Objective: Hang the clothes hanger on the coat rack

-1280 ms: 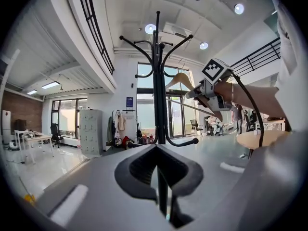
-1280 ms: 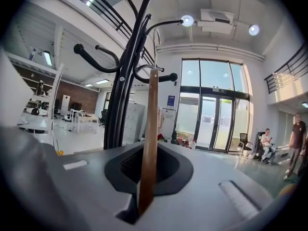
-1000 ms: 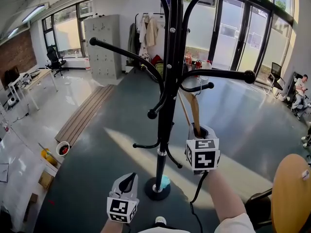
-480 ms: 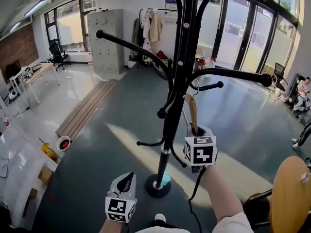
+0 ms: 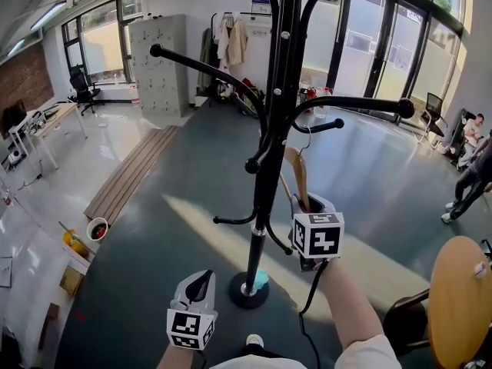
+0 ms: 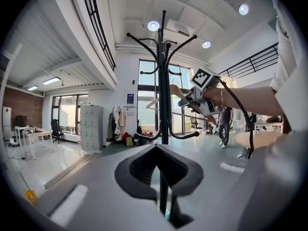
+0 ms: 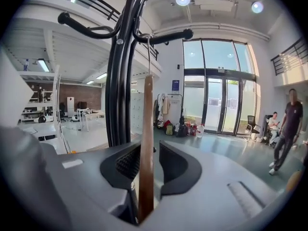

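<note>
The black coat rack (image 5: 265, 167) stands straight ahead, its curved arms spreading at several heights. My right gripper (image 5: 307, 204) is shut on the lower end of a wooden clothes hanger (image 5: 296, 171), just right of the pole. In the right gripper view the hanger (image 7: 146, 143) rises upright between the jaws. Its wire hook (image 7: 148, 52) reaches a knob-ended rack arm (image 7: 166, 34); whether it rests on that arm I cannot tell. My left gripper (image 5: 201, 281) hangs low near the rack's base, shut and empty. The left gripper (image 6: 159, 170) points at the pole.
The rack's round base (image 5: 247, 294) sits on the grey floor just ahead. A round wooden seat (image 5: 461, 298) is at my lower right. A person (image 5: 469, 179) walks at the far right. A grey locker (image 5: 157, 64) and a clothes rail (image 5: 231, 41) stand at the back.
My right gripper keeps its hold and has lifted the hanger slightly beside the pole. The left gripper has stayed put. A person has walked in at the far right.
</note>
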